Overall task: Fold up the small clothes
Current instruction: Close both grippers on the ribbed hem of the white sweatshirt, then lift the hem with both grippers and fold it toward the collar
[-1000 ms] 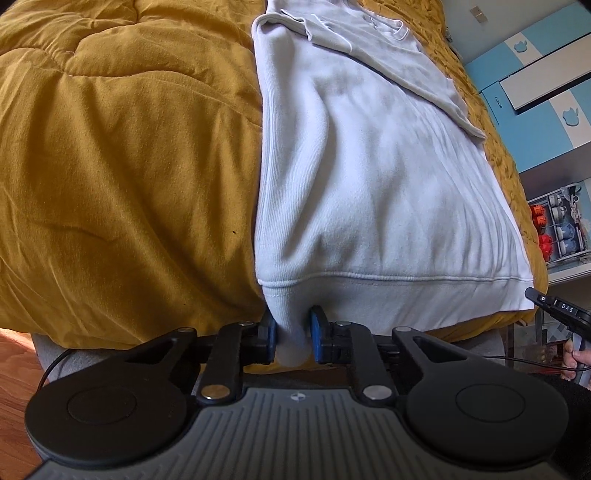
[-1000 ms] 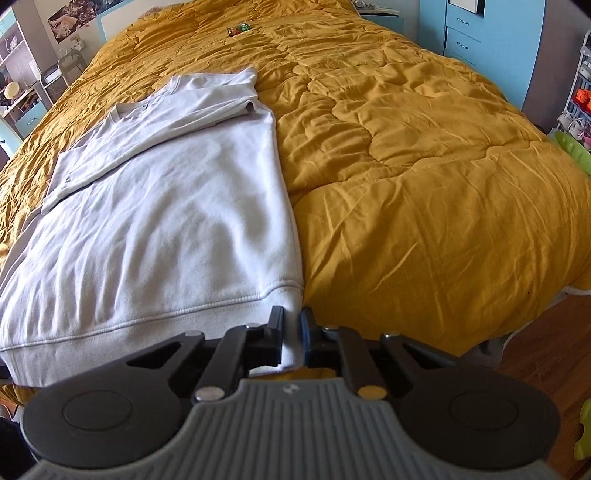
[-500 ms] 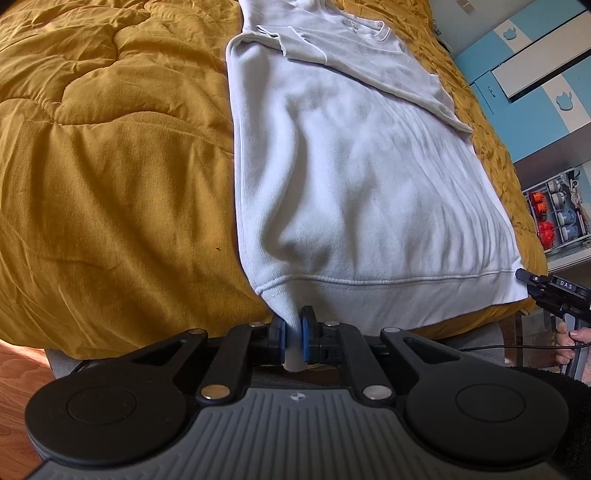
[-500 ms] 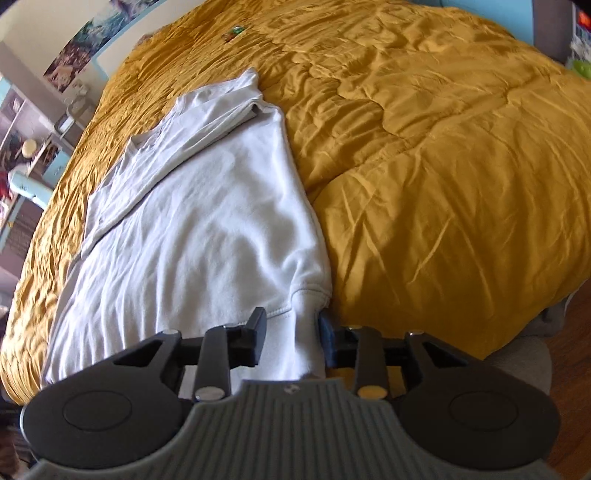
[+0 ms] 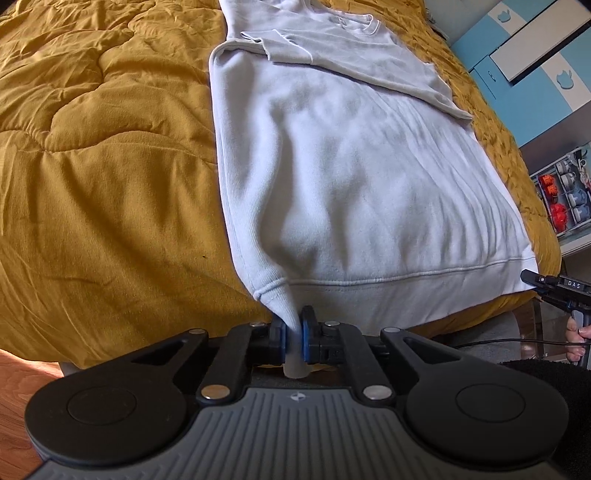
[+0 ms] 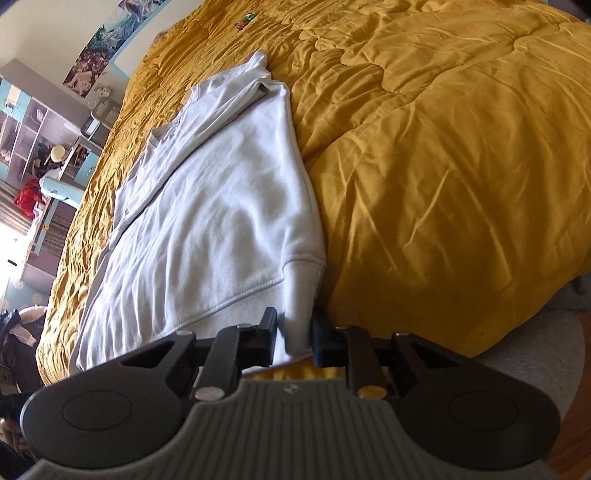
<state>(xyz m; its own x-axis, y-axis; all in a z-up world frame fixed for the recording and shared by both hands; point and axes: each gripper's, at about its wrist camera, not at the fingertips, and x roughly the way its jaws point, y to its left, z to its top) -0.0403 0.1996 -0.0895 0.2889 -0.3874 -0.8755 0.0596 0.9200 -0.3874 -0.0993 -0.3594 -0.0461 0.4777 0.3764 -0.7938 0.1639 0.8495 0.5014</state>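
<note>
Gripping the sweatshirt [image 5: 354, 177] by both corners of its near hem, right at the bed's foot edge. At the left corner, pinched tight by the left gripper [image 5: 291, 336], having just closed down, with a tuft of ribbed band poking out behind the blue pads [image 5: 303, 334] and the cloth drawn up into a peak. At the right corner, caught in the right gripper [image 6: 295, 332], having just been closing, with a thicker bunch of hem filling the gap and touching both fingers [image 6: 271, 330]. Beyond the fingers, spread flat and lengthwise along the mustard quilt [image 5: 92, 166], collar at the far end, one sleeve folded across the chest. To the right in the left wrist view, a shelf [image 5: 565, 192] with small bins of red and of pale bluish items, too small to tell apart. Above it, a blue-and-white wardrobe [image 5: 535, 55]. In the right wrist view, open shelves [image 6: 33, 147] full of clutter along the far wall, posters [image 6: 92, 59] above. Far up the quilt, a small green-and-red thing [image 6: 245, 20]. Under the bed's edge, wooden floor [image 5: 14, 387].
</note>
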